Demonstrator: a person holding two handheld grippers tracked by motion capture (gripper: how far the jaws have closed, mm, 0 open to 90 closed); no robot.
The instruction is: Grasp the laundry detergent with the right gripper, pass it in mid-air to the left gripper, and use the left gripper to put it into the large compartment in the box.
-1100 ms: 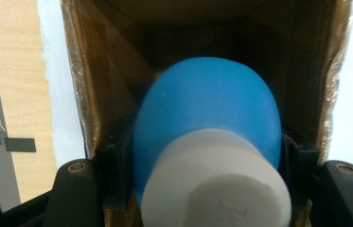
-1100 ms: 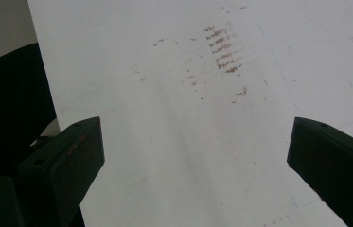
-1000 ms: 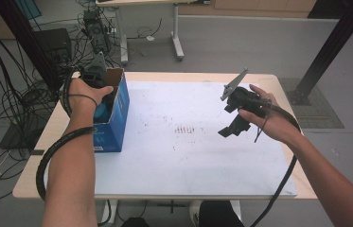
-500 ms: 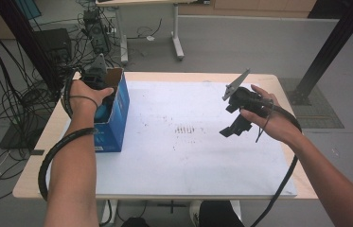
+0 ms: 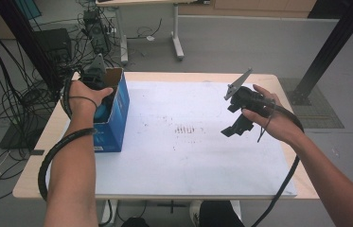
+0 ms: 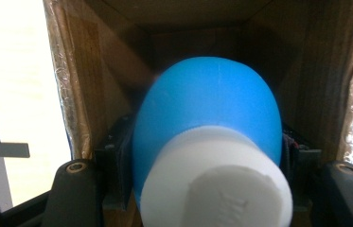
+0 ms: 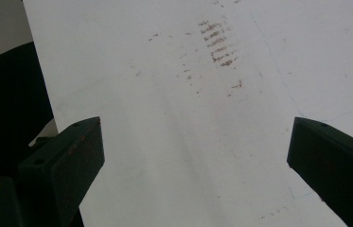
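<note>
Bottle (image 6: 207,142) inside blue box (image 5: 117,120)

The right gripper (image 7: 195,156) is hovering above the white table sheet (image 7: 174,156), its two black jaws rising from the lower corners and standing wide apart with nothing between them. A cluster of brown marks (image 7: 216,45) is lying on the sheet near the upper edge, with fainter specks scattered around it. The sheet's left edge is running diagonally, and dark floor (image 7: 4,109) is showing beyond it.
</note>
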